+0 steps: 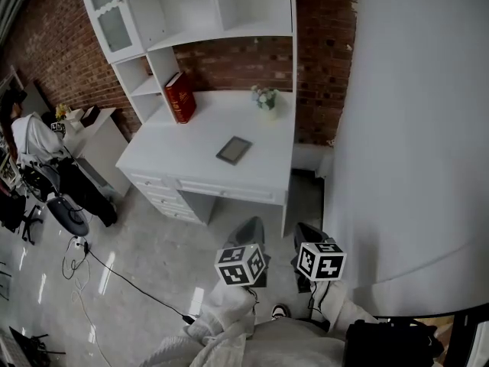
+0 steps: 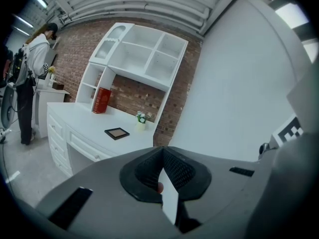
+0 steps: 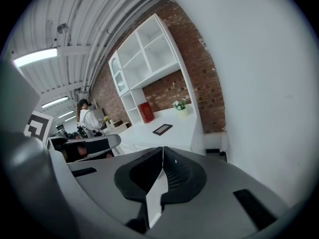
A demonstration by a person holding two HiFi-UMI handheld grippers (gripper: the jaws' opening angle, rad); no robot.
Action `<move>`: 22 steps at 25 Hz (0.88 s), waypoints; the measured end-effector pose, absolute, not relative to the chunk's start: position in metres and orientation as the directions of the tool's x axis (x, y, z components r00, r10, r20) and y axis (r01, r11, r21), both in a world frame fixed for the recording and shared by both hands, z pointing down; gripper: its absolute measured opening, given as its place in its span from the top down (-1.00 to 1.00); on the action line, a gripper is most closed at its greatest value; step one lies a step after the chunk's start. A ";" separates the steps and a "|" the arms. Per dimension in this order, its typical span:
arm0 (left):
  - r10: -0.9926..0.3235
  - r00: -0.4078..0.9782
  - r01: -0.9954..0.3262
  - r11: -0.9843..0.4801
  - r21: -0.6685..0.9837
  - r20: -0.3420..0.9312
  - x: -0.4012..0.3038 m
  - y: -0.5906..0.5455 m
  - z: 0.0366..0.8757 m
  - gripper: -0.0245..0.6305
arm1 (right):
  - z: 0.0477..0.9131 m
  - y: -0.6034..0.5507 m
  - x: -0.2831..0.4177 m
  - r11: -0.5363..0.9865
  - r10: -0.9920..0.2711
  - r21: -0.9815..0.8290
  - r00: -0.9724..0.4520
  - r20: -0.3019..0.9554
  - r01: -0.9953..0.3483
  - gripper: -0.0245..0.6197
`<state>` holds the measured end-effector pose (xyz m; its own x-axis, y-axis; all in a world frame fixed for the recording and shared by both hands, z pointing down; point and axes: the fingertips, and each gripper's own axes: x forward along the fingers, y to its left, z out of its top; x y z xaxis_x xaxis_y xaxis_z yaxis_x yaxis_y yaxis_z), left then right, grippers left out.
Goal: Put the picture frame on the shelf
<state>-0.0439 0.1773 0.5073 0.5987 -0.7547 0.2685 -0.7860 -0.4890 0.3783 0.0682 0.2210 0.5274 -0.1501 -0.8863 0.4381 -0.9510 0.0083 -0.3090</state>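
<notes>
From where I stand this looks like the approach stage, with nothing picked up yet. The picture frame (image 1: 234, 150) lies flat on the white desk (image 1: 168, 167), near its middle and well apart from both tools. The left gripper (image 1: 248, 229) has its jaws pressed together with nothing between them, and the right gripper (image 1: 306, 234) is the same, closed and empty. Both are held low in front of the person, short of the desk's front edge. I judge the next move needs the person to close in on the desk, part one pair of jaws and catch the frame by an edge. Since it lies flat, it will probably have to be tipped or pinched at the rim before it goes up to the shelf (image 1: 216, 2) above. Counting: one frame, one red book (image 1: 180, 97) leaning in a low cubby, one small flower pot (image 1: 266, 99) at the back of the desk, two grippers, and one other person (image 1: 34, 140) standing far off to the left.
</notes>
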 end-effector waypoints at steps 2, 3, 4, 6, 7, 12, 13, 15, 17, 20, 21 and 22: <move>-0.748 0.605 -0.782 -0.493 0.381 0.273 -0.034 0.168 0.510 0.90 | 0.532 0.215 0.076 0.000 -0.882 -0.310 -0.146 0.449 -0.951 0.85; -0.745 0.607 -0.781 -0.494 0.382 0.277 -0.029 0.164 0.512 0.90 | 0.536 0.212 0.081 -0.006 -0.879 -0.311 -0.144 0.455 -0.950 0.85; -0.743 0.608 -0.781 -0.494 0.382 0.282 -0.024 0.160 0.515 0.90 | 0.539 0.209 0.086 -0.011 -0.876 -0.313 -0.142 0.462 -0.950 0.85; -0.736 0.609 -0.781 -0.493 0.382 0.295 -0.016 0.151 0.520 0.90 | 0.544 0.204 0.096 -0.025 -0.871 -0.319 -0.136 0.472 -0.947 0.85; -0.732 0.611 -0.781 -0.495 0.381 0.301 -0.012 0.147 0.522 0.90 | 0.546 0.201 0.099 -0.030 -0.870 -0.322 -0.134 0.474 -0.946 0.85; -0.707 0.629 -0.771 -0.515 0.375 0.322 0.003 0.125 0.531 0.90 | 0.558 0.187 0.112 -0.070 -0.862 -0.329 -0.109 0.496 -0.942 0.85; -0.701 0.635 -0.767 -0.523 0.373 0.324 0.005 0.120 0.531 0.90 | 0.562 0.185 0.114 -0.081 -0.858 -0.333 -0.104 0.503 -0.940 0.85; -0.693 0.645 -0.760 -0.537 0.366 0.323 0.009 0.109 0.532 0.90 | 0.570 0.177 0.116 -0.099 -0.851 -0.336 -0.096 0.517 -0.937 0.85; -0.691 0.648 -0.757 -0.540 0.367 0.320 0.012 0.091 0.537 0.90 | 0.578 0.165 0.118 -0.107 -0.846 -0.336 -0.092 0.525 -0.936 0.85; -0.687 0.650 -0.755 -0.534 0.380 0.324 0.019 0.056 0.547 0.90 | 0.585 0.139 0.125 -0.115 -0.846 -0.325 -0.079 0.528 -0.939 0.85; -0.684 0.654 -0.751 -0.537 0.384 0.323 0.024 0.044 0.547 0.90 | 0.585 0.129 0.130 -0.123 -0.846 -0.321 -0.070 0.528 -0.939 0.85; -0.679 0.662 -0.745 -0.544 0.386 0.318 0.029 0.031 0.546 0.90 | 0.585 0.118 0.135 -0.133 -0.847 -0.319 -0.060 0.529 -0.938 0.85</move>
<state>0.0295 0.0315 0.5455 0.6616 -0.6789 0.3184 -0.7445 -0.5445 0.3863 0.1347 0.1183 0.5848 -0.0596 -0.8465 0.5290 -0.9384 -0.1332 -0.3188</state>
